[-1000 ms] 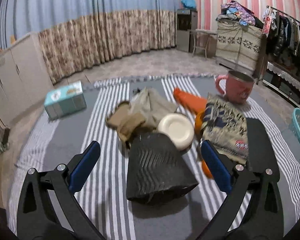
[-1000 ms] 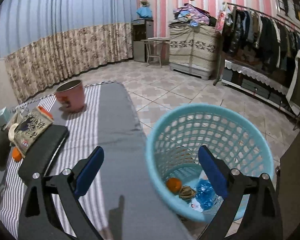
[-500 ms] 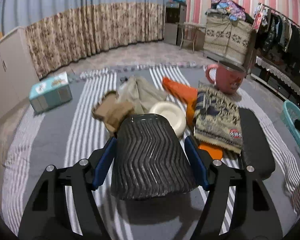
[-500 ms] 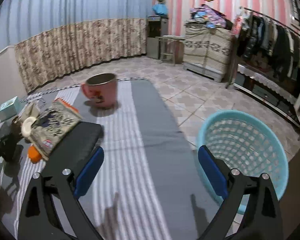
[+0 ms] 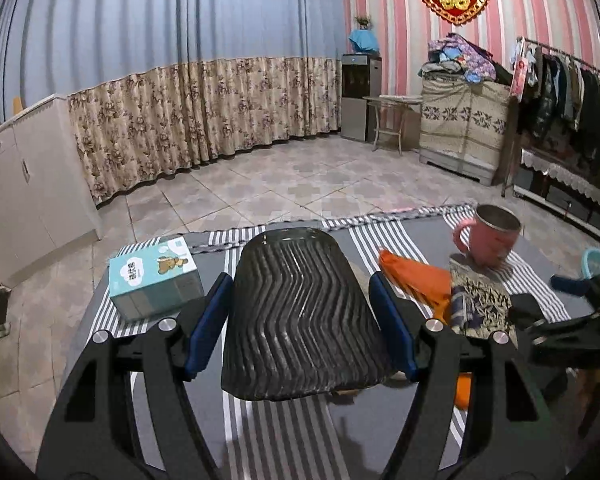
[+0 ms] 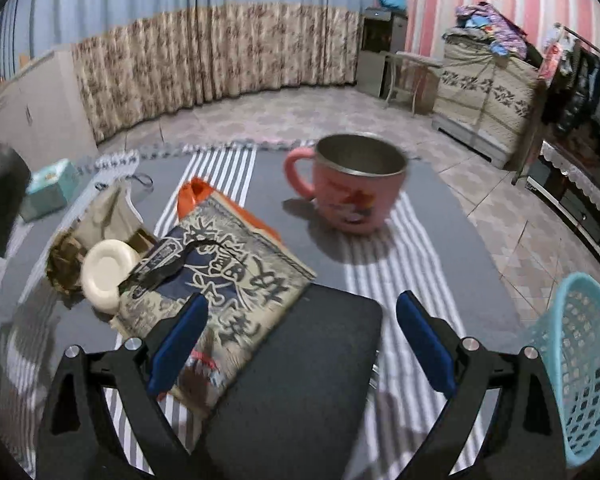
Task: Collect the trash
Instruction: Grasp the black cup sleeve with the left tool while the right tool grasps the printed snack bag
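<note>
My left gripper (image 5: 300,320) is shut on a black ribbed cup (image 5: 300,316) and holds it lifted above the striped cloth; the cup also shows at the left edge of the right wrist view (image 6: 0,196). My right gripper (image 6: 300,344) is open and empty, above a black flat pad (image 6: 300,380) and the edge of a patterned paper packet (image 6: 220,280). A white lid (image 6: 106,274), a brown crumpled wad (image 6: 62,264), beige paper (image 6: 108,216) and an orange wrapper (image 6: 196,196) lie on the table. The blue trash basket (image 6: 576,360) stands at the right.
A pink mug (image 6: 356,184) stands at the far middle of the table and a teal tissue box (image 5: 154,276) at the far left. The right gripper arm (image 5: 572,320) shows at the right of the left wrist view. Tiled floor lies beyond the table's edges.
My left gripper closed on the black cup and lifted it. My right gripper swung left from over the basket to over the table, staying open.
</note>
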